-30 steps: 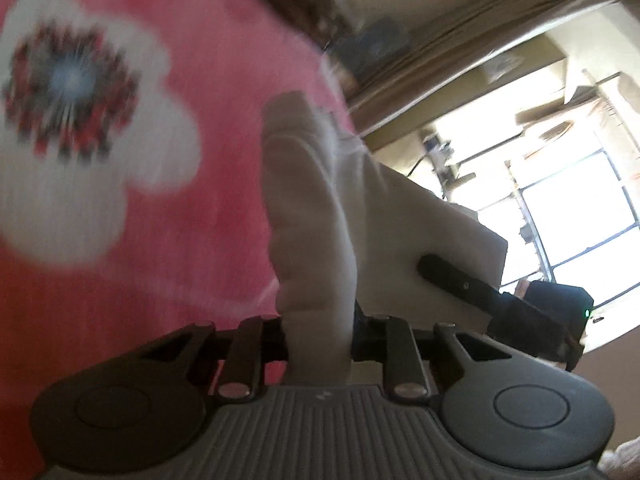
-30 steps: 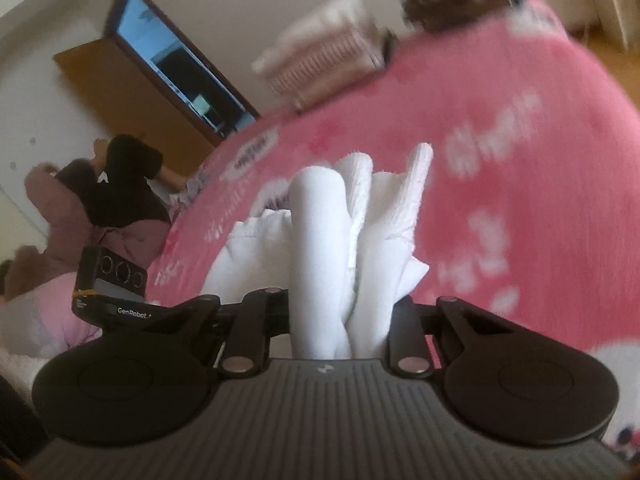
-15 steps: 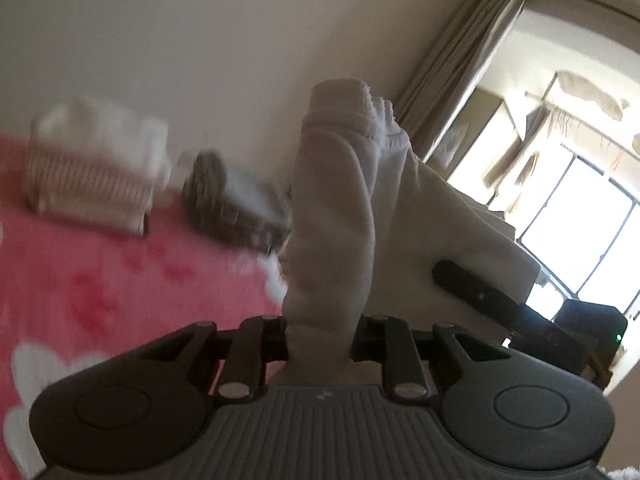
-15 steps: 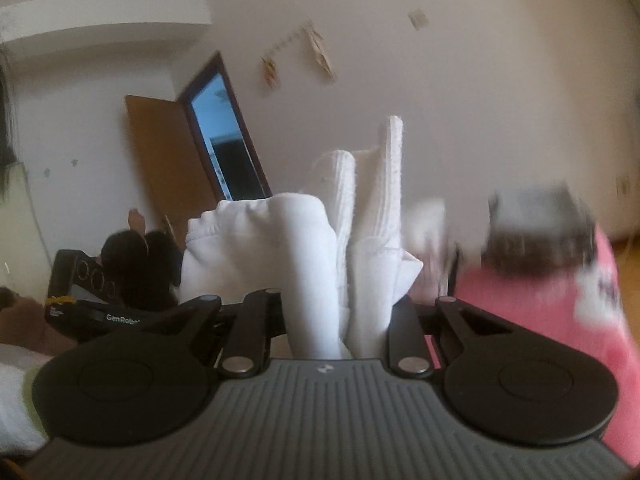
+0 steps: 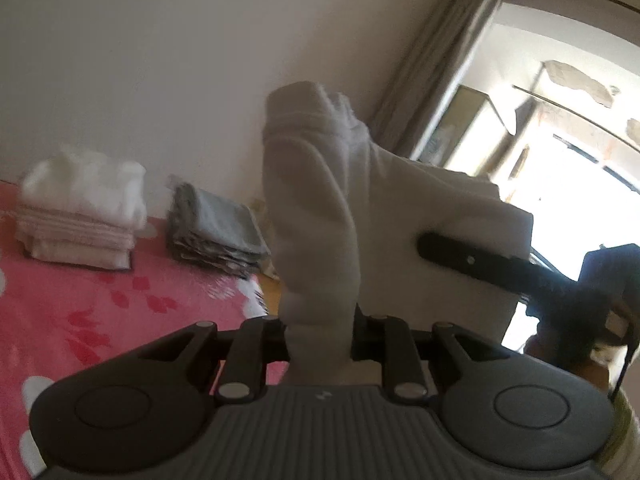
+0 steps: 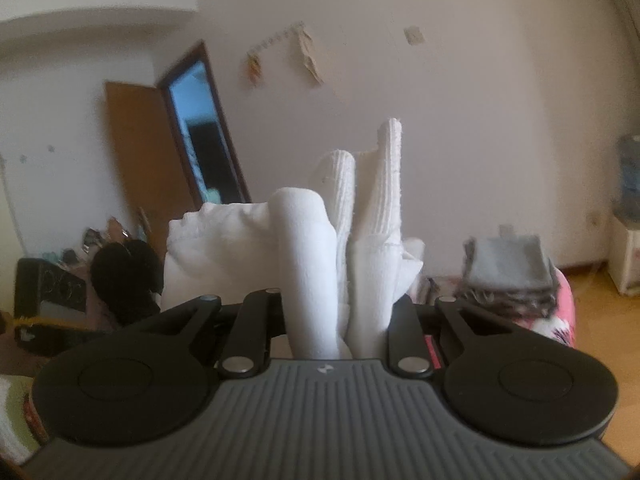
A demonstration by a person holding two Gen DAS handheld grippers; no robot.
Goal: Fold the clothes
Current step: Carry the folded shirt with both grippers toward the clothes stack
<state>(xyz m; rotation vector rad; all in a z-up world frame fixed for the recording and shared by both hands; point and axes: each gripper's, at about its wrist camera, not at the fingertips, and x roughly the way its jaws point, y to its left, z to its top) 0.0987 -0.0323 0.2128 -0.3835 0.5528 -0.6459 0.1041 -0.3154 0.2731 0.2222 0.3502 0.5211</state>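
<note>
The bed, under a pink floral bedspread [image 5: 72,312], fills the lower left of the left wrist view, and its far corner shows pink at the right edge of the right wrist view. A pale wall [image 5: 160,80] stands behind it, with an open brown door [image 6: 140,152] seen in the right wrist view and a beige curtain [image 5: 440,68] beside a bright window [image 5: 580,152] in the left wrist view.

The white garment [image 5: 420,216] is lifted clear of the bed and hangs between the two tools. In the left wrist view a bunched fold of it rises straight up out of the jaws, and the rest spreads off to the right as a broad flat panel. In the right wrist view [image 6: 248,252] several thick folds, two of them ribbed, stand up from the jaws.

At the far end of the bed sit two stacks: a pile of folded white and cream laundry [image 5: 80,212] and, just beside it to the right, a pile of folded grey cloths [image 5: 216,232].

The left hand-held gripper [image 5: 318,336] is clamped narrow on the bunched fold of the garment. The right hand-held gripper [image 6: 340,320] is likewise closed on its thick bundle of folds; in the left wrist view one of its black fingers [image 5: 472,258] lies across the flat panel.
</note>
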